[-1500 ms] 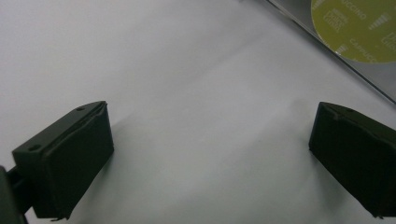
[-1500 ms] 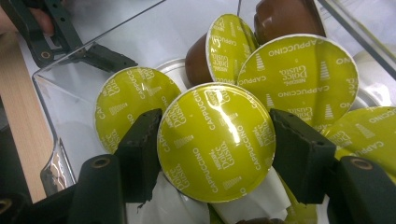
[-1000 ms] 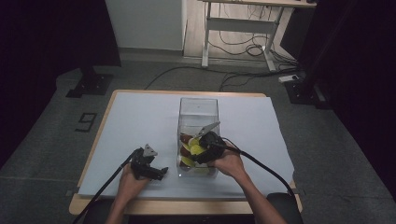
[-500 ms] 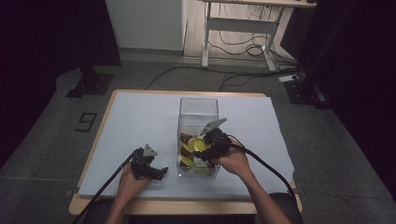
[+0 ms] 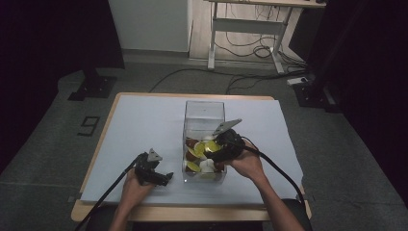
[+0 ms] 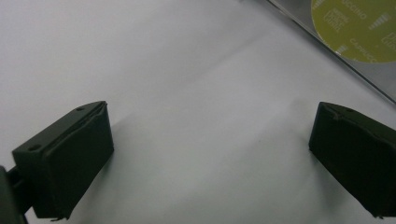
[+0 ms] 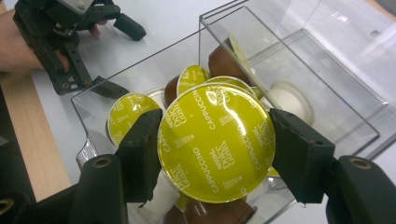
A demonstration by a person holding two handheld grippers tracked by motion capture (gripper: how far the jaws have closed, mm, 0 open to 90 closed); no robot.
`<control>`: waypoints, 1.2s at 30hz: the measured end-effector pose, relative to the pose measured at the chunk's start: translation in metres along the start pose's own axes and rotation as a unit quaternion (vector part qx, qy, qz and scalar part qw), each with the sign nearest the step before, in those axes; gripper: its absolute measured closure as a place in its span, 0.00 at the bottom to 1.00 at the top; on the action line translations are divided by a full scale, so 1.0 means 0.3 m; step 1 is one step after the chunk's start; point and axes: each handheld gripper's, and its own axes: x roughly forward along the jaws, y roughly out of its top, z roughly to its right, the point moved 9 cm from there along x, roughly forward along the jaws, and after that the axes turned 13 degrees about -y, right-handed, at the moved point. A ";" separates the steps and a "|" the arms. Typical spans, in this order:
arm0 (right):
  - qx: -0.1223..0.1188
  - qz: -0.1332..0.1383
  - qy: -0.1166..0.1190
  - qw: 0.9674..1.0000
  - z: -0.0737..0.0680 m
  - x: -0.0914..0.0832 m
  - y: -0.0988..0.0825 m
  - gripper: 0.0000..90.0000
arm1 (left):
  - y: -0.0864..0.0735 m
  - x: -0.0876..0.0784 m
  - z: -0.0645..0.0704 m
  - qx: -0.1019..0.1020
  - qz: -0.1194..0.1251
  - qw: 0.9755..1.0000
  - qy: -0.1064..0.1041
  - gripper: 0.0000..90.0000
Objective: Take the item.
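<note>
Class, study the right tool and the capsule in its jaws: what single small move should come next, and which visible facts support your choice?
Probably lift a little higher, straight up. The right tool is shut on a yellow-lidded capsule that hangs above the other capsules, within the walls of the clear box. Clearing the rim first should avoid knocking a wall before carrying it out. The left tool rests open on the table.

The held capsule (image 7: 216, 142) hid most capsules beneath it in the clear box (image 7: 327, 93); a yellow lid (image 6: 357, 28) was cut off by the frame's top edge.
</note>
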 end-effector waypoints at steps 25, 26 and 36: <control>0.022 0.007 -0.050 0.998 0.126 -0.074 -0.041 0.42 | 0.000 0.000 0.000 0.000 0.000 1.000 0.000 0.00; 0.025 0.007 -0.056 0.998 0.142 -0.078 -0.050 0.42 | 0.000 0.000 0.000 0.000 0.000 1.000 0.000 0.00; 0.040 0.005 -0.074 0.996 0.195 -0.103 -0.085 0.42 | 0.000 0.000 0.000 0.000 0.000 1.000 0.000 0.00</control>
